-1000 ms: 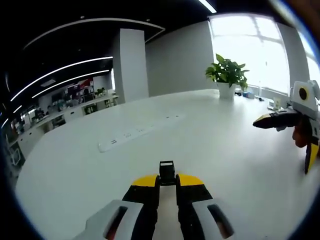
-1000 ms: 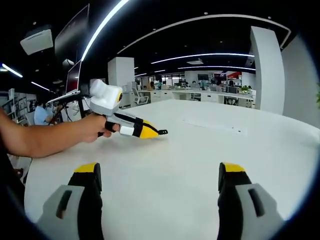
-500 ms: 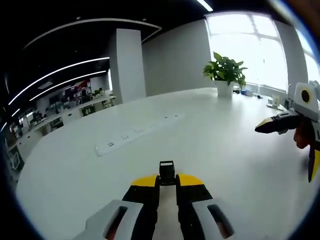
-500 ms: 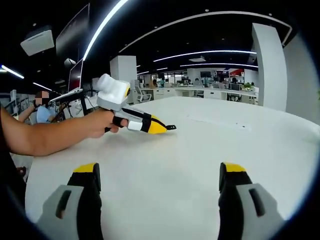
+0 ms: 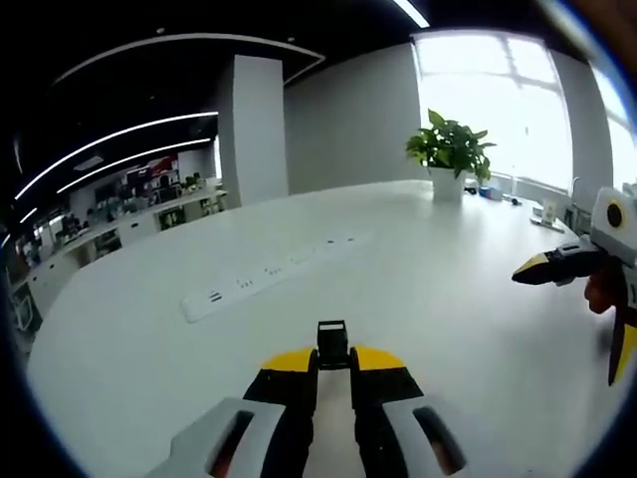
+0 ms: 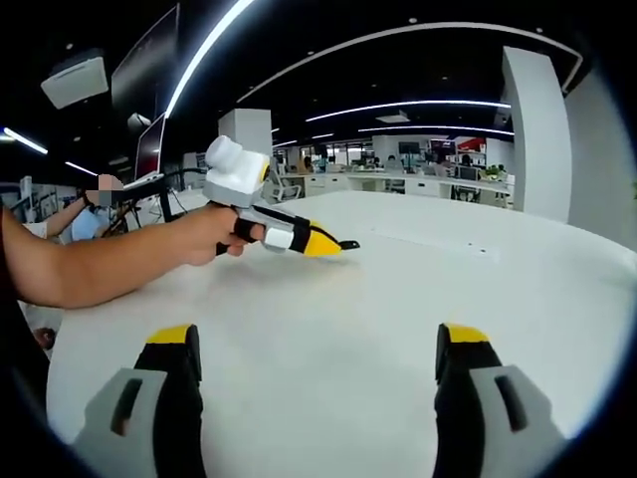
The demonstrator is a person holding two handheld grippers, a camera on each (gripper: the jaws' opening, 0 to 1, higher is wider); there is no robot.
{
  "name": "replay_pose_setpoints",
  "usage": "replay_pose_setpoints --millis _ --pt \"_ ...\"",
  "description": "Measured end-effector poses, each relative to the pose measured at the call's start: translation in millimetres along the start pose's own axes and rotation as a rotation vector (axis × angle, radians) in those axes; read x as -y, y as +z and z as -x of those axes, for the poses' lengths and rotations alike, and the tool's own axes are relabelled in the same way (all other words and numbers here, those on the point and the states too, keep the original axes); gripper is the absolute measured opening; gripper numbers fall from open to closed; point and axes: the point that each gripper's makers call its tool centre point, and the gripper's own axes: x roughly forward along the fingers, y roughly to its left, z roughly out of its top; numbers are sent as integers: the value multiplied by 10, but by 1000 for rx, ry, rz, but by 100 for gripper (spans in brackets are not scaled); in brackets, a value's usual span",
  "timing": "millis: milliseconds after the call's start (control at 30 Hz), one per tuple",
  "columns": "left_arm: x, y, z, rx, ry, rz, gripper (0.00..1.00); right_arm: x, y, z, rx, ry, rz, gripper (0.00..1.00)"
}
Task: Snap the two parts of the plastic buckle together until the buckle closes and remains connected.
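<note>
Black plastic buckle part (image 5: 331, 344) sits clamped in my left gripper (image 5: 332, 360), above the white tabletop (image 5: 418, 279). Since a second ago that gripper has edged nearer the power strip (image 5: 269, 276). My right gripper (image 6: 318, 354) hangs wide apart, holding nothing. I cannot find the second buckle part, so mating looks some way off.

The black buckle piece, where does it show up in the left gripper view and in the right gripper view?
Left gripper view: the black buckle piece sits low at centre, pinched between the tips of the left claw.
Right gripper view: it is a small dark tip left of centre, poking from the left claw held in the person's hand.
Shared landmark: the white power strip on the white table.
</note>
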Motion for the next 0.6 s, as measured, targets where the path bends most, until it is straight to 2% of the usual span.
replay_pose_setpoints --millis 167,433,600 --pt "-43 17 -38 -1 6 3 11 -41 4 -11 -1 6 9 97" --pt "16 94 -124 3 -5 1 11 -18 -30 20 -9 -2 10 95" --pt "16 79 -183 -11 -4 -21 11 -36 -27 30 -5 1 7 96"
